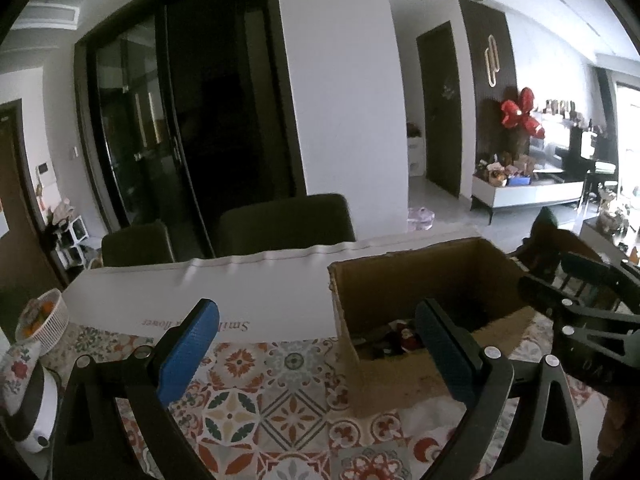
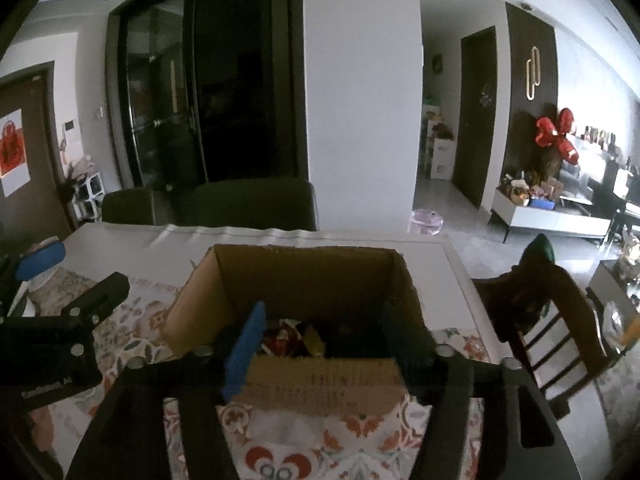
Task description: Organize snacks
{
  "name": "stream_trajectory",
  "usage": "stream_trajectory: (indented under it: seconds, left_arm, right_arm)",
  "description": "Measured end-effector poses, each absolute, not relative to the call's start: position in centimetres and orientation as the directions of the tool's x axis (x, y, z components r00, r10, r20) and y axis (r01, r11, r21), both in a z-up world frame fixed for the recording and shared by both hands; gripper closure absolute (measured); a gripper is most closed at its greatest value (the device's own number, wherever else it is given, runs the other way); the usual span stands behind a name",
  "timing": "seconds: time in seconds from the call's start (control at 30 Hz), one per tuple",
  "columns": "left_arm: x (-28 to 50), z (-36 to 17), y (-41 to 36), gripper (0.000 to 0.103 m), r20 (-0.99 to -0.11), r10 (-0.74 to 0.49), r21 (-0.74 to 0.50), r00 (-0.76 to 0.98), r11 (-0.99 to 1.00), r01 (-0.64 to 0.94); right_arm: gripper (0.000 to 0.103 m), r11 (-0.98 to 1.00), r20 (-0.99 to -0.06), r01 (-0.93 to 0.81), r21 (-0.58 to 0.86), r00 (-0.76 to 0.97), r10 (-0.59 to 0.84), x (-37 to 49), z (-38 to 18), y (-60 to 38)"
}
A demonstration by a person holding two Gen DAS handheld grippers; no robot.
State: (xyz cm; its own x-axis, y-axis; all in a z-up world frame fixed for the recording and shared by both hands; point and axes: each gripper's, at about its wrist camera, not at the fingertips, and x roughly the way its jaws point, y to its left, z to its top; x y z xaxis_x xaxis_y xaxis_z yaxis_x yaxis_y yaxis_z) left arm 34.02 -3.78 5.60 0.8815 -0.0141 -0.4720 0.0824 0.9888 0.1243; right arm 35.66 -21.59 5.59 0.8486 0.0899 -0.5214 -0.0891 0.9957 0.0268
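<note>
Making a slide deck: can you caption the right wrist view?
Open right gripper poised over a cardboard box holding snack packets on a patterned tablecloth.

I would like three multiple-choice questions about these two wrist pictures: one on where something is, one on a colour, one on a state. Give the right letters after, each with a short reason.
1. Where are the snacks?
A. inside the cardboard box
B. on the dark chair
C. in the white basket

2. What colour are the pads on the left gripper's fingers?
A. red
B. blue
C. yellow

3. How does the right gripper stand?
A. shut on a snack
B. shut on the box wall
C. open, with nothing pressed between its pads

Answers:
1 A: the wrappers lie on the floor of the cardboard box, seen from both wrists.
2 B: the fingers of the left gripper carry blue textured pads.
3 C: the right gripper has its fingers apart above the box's near wall, touching nothing.
</note>
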Motion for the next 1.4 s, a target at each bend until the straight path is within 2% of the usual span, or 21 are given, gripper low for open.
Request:
stream_trajectory:
  seconds: [0.13,0.23,0.47,0.57,0.77,1.4]
  left_arm:
    - [30.9,6.4,-3.9,0.000,-0.451,-0.036,0.125,0.892,0.987,0.103]
    - [28.8,6.8,-3.9,0.000,-0.431,-0.040,0.132,0.902,0.985,0.107]
    - [23.2,7.2,-3.7,0.000,-0.400,-0.053,0.117,0.915,0.987,0.108]
    - [21.1,7.2,-3.7,0.000,-0.387,-0.051,0.118,0.920,0.988,0.105]
    - [17.8,7.1,-3.3,0.000,-0.371,-0.047,0.097,0.927,0.991,0.089]
    - [11.2,6.3,-3.1,0.000,-0.376,-0.074,0.099,0.923,0.988,0.120]
  right_arm:
    - [0.036,0.997,-0.509,-0.064,0.042,0.857,0.077,32.6,6.2,-21.9]
    - [0.025,0.998,-0.494,-0.031,0.047,0.868,0.051,30.2,6.6,-22.3]
    - [0.024,0.999,-0.465,-0.006,0.033,0.885,0.021,24.7,7.3,-22.6]
    - [0.017,1.000,-0.459,-0.006,0.029,0.888,0.019,22.5,7.3,-22.5]
    - [0.012,1.000,-0.439,0.014,0.006,0.898,-0.010,18.4,7.5,-22.5]
    - [0.011,1.000,-0.426,0.007,0.026,0.905,0.004,10.5,7.1,-22.2]
